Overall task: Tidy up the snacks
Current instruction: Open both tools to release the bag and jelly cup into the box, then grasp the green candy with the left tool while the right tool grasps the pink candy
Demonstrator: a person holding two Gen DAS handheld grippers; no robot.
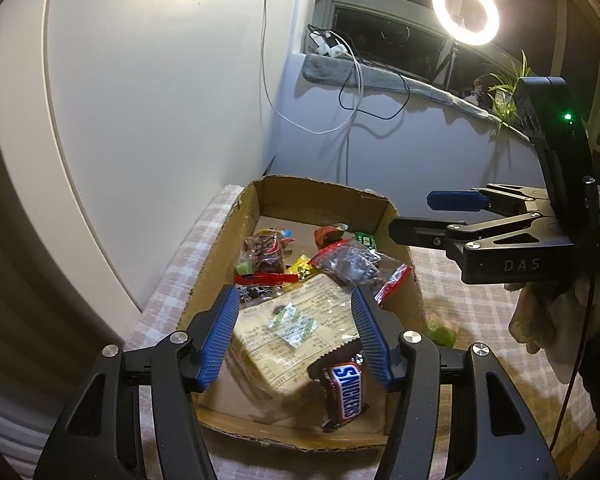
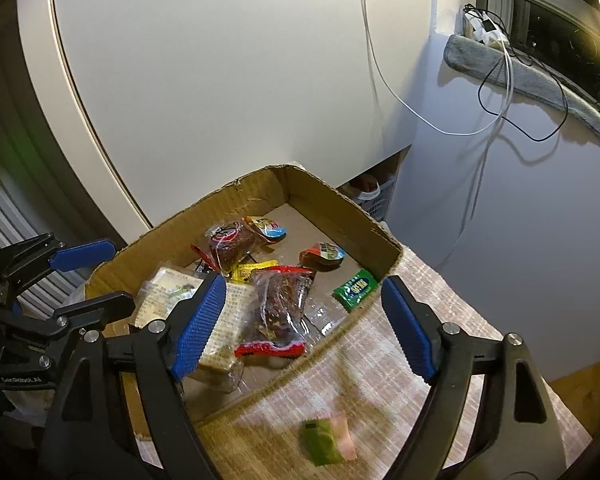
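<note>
A shallow cardboard box (image 1: 398, 216) of snacks sits on a checked cloth covering the worktop (image 1: 480, 312), against a white wall. At its near left lies a flat beige packet (image 1: 300, 332) printed with dense small text too fine to read, and against its near edge stands a brown bar wrapper lettered "SNICKERS" (image 1: 342, 392). The left tongs (image 1: 294, 340) hang over both with blue pads spread, touching neither. Farther in, clear red-trimmed packs of dark dried snacks (image 2: 280, 308), a yellow sachet (image 2: 256, 270) and a green sachet (image 2: 356, 288) with unreadable white lettering lie loose on the box floor. The right tongs (image 2: 300, 328) are parted wide above the box's right wall, nothing between them; its black body carries the letters "DAS" in the left camera's view. A small green-and-pink wrapped sweet (image 2: 328, 442), blurred, lies on the cloth outside the box, near right.
</note>
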